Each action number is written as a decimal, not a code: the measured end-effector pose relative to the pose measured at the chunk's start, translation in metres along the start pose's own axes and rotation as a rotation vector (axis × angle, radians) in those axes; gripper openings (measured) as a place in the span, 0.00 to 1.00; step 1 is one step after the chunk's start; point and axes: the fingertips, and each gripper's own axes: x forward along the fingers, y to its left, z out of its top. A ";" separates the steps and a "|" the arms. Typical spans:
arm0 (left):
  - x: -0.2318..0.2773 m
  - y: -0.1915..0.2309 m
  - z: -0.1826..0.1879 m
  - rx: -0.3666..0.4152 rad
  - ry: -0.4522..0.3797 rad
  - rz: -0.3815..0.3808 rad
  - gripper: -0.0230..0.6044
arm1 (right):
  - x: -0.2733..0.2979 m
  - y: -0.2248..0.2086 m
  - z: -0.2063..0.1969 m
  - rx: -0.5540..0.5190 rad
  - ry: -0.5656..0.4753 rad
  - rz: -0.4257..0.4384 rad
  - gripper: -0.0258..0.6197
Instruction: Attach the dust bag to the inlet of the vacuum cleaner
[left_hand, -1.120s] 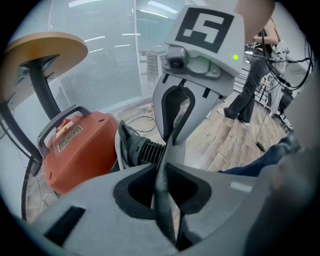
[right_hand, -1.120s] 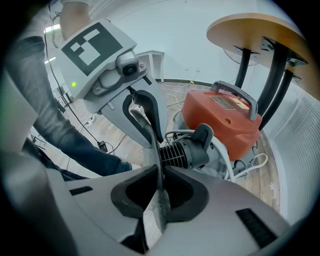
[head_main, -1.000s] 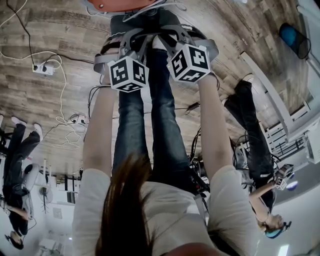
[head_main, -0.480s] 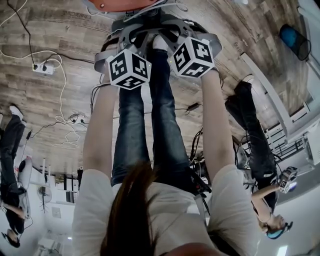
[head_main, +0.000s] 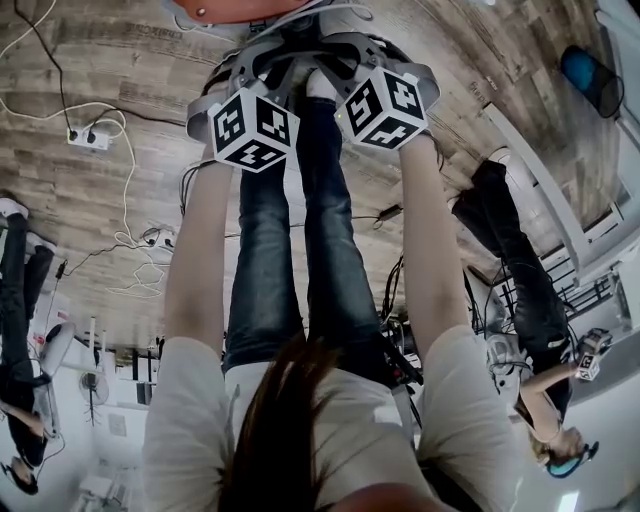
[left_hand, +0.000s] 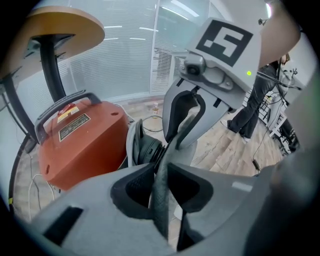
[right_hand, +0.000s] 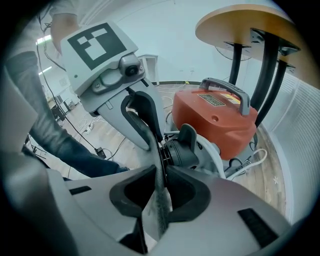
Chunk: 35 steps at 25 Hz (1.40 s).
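**Left gripper** (left_hand: 161, 166): the jaws have just been opening. Both pads bear on a grey fold of the dust bag (left_hand: 161, 200), which runs between them and on past the tips. The black round inlet (left_hand: 145, 150) sits directly ahead of the tips. The orange vacuum cleaner (left_hand: 80, 140) lies ahead and to the left of the jaw line, below a round wooden table top (left_hand: 60, 30).

**Right gripper** (right_hand: 161, 167): the jaws have likewise just been opening. The pads rest against the bag fabric, which fills the gap between them. The inlet stands just beyond the tips, slightly to the right, and the vacuum cleaner body lies further ahead on that side.

**Relation of the tools:** each gripper faces the other across the inlet, with the tips close together at the fabric. Whether the bag is seated on the inlet cannot be told.

**Head view:** both tools point steeply down over the wooden floor (head_main: 100, 200). Their marker cubes (head_main: 252, 130) sit side by side, with the orange body just beyond the tips
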 end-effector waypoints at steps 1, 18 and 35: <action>0.000 0.000 0.000 -0.005 0.002 0.004 0.18 | 0.000 -0.001 0.000 0.008 -0.001 -0.009 0.15; 0.003 -0.001 -0.003 -0.027 0.015 0.038 0.19 | 0.001 -0.001 -0.002 0.024 0.024 -0.091 0.17; 0.002 -0.003 -0.004 -0.062 0.031 0.043 0.19 | -0.001 -0.003 -0.003 0.101 0.038 -0.167 0.21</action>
